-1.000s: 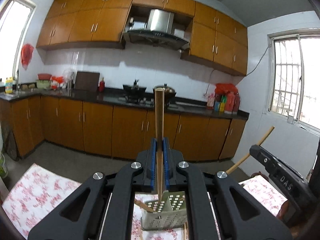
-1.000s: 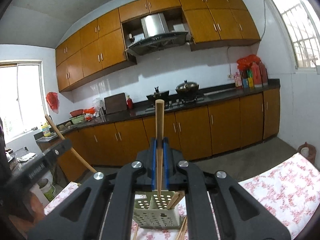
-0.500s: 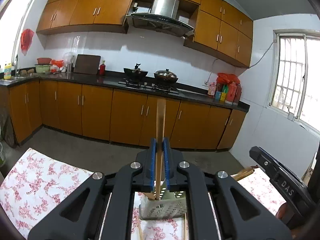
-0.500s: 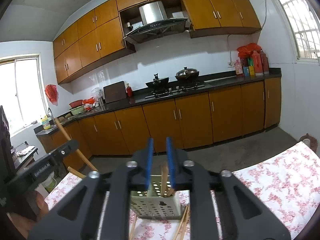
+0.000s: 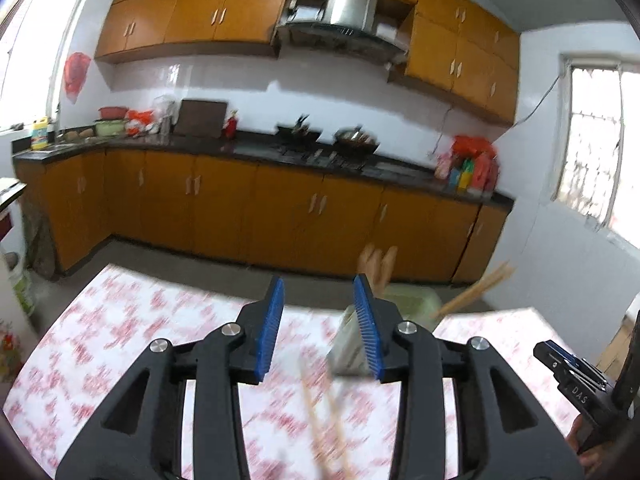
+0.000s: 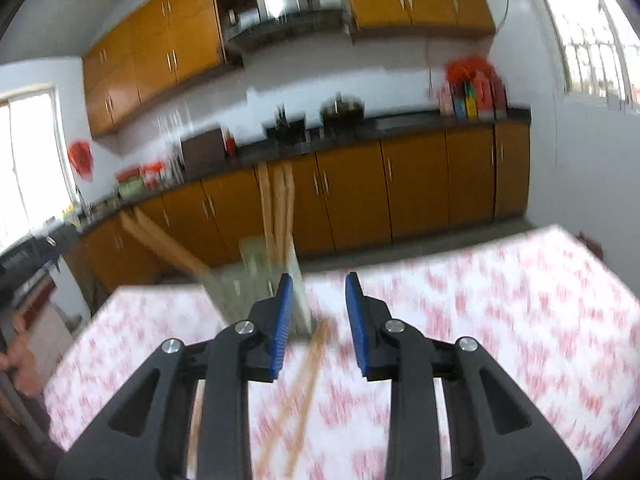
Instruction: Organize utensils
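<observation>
Both chopsticks dropped into the utensil holder (image 6: 264, 280); my left claw (image 5: 318, 328) and right claw (image 6: 318, 320), opening empty, next want the loose chopsticks (image 6: 304, 368) at six o'clock on the desk (image 6: 500, 320).

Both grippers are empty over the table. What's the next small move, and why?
Probably lower the right gripper onto the loose chopsticks on the tablecloth just below it. Its jaws are opening with nothing between them, the holder already has chopsticks standing in it, and these ones are not yet in it. The left gripper, also opening and empty, could take the pair under it.
</observation>
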Demonstrator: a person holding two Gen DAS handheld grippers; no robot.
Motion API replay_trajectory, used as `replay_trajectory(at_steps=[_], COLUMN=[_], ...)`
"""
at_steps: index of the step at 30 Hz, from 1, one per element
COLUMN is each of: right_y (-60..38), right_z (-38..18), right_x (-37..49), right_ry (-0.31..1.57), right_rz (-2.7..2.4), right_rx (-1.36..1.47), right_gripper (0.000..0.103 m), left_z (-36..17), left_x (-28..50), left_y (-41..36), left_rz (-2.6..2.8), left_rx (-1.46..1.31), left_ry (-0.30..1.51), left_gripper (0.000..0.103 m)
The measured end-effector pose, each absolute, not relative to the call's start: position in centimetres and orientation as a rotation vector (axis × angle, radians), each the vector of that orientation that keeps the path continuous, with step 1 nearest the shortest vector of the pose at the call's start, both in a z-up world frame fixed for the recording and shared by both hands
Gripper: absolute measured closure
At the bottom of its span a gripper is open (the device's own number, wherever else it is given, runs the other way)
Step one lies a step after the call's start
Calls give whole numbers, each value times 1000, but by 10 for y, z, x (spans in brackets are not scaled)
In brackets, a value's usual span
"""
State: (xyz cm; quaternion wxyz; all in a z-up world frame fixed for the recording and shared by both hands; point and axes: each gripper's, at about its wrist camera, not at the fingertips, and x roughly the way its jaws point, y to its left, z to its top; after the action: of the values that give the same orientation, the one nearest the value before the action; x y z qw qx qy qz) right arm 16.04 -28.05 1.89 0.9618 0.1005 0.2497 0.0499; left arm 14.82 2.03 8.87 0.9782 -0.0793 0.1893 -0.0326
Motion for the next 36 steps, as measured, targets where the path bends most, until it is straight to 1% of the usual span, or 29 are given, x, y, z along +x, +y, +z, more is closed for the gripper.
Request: replay_trajectory(at_steps=[6, 8, 14, 15, 16, 17, 18, 25, 29, 32, 36], right_y=[-249, -238, -219, -218, -217, -218, -220, -278, -283, -281, -280], right_z=[-57, -76, -105, -108, -109, -108, -109, -109, -109, -109, -109], right_x=[176, 183, 198, 199, 199, 199, 199, 206, 204, 201, 201], right_ry=[736, 802, 888, 891, 875, 872, 869, 857, 856, 854, 854], right_rz=[142, 158, 142, 134, 123, 112, 101, -46, -45, -46, -44], right_rx=[187, 175, 103, 97, 78, 66, 67, 217, 208, 186, 185], right_gripper=[75, 78, 78, 79, 83, 91, 94, 95, 95, 95, 95], left_z=[14, 1, -25, -28, -31, -35, -38, -62, -76, -86, -99], left_x=[159, 161, 158, 159, 159, 159, 159, 163, 167, 172, 175], left_y=[36, 38, 28, 25, 23, 19, 17, -9, -26, -32, -36], left_rz=[11, 23, 4, -6, -12, -21, -31, -123, -139, -126, -97], left_rx=[-137, -134, -100, -98, -97, -97, -98, -119, -94, -81, -49], left_ry=[614, 658, 718, 729, 735, 743, 753, 837, 874, 900, 923], left_gripper=[65, 65, 65, 65, 65, 65, 65, 66, 66, 69, 76])
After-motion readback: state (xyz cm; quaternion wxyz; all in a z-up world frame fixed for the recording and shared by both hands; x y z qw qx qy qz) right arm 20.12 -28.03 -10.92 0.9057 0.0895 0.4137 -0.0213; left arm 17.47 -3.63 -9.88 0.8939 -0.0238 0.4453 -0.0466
